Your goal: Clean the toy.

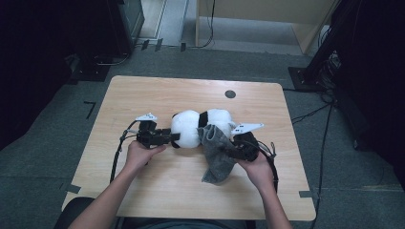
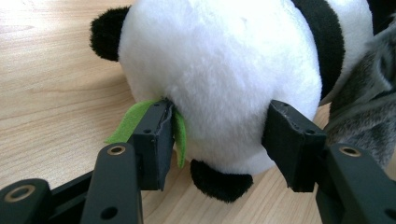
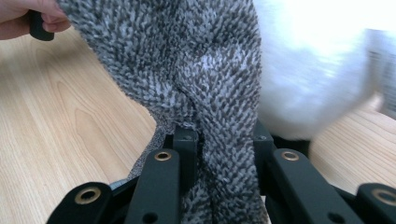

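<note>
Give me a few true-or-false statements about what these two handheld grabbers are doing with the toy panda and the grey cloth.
1. The left gripper has its jaws around the plush panda's white head. True.
2. The right gripper is clamped on a grey knitted cloth. True.
3. The panda stands upright on the wooden table. False: it lies on its side.
4. A red ribbon shows beside the left gripper's jaw. False: it is a green felt leaf.
5. The cloth lies folded far from the panda. False: it drapes against the panda's body.
</note>
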Demonstrator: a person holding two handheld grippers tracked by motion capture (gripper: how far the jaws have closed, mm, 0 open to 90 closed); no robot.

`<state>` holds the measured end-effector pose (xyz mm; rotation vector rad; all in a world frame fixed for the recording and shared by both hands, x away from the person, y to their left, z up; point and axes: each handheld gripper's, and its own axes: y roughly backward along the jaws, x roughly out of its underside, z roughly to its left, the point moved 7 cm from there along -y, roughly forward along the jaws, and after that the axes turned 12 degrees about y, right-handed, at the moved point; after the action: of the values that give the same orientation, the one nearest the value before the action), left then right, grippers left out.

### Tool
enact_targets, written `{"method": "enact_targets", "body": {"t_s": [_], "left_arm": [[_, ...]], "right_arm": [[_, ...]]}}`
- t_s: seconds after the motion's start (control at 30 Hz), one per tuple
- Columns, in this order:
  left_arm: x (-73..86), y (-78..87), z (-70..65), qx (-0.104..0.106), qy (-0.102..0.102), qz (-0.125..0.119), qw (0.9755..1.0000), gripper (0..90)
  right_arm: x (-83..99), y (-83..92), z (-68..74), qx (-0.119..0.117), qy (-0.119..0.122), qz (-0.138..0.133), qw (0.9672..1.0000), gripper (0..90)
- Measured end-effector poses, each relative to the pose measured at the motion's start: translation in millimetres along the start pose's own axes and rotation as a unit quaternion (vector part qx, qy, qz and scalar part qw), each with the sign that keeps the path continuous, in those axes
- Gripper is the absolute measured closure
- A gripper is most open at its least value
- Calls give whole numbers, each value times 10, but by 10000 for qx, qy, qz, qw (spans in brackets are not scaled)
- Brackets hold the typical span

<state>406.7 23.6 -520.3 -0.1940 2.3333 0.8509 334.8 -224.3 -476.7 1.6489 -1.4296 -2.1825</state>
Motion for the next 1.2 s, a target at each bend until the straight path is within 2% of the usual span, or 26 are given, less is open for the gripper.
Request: {"method": "enact_targets", "body": {"t_s": [0.2,0.47,0.7,1.07,1.2], "left_arm": [[-1,-5,1,11,-4,-9,10000,441],[-1,-9,7,34,0,-8,10000,431],[4,-11,9,83,12,19,10000,414],[17,-19,17,77,-13,76,9999,366],[25,-19,20,77,-39,110,9999,357]], "right_arm": [[93,158,-163,179,-238,-54,9995,734],[265,227,-409,363,-589,-28,9976,734],[381,280,-628,579,-921,-54,9940,735],[493,316,-979,845,-1275,-127,9882,735],[556,330,-1128,948,-1446,-127,9848,735]]}}
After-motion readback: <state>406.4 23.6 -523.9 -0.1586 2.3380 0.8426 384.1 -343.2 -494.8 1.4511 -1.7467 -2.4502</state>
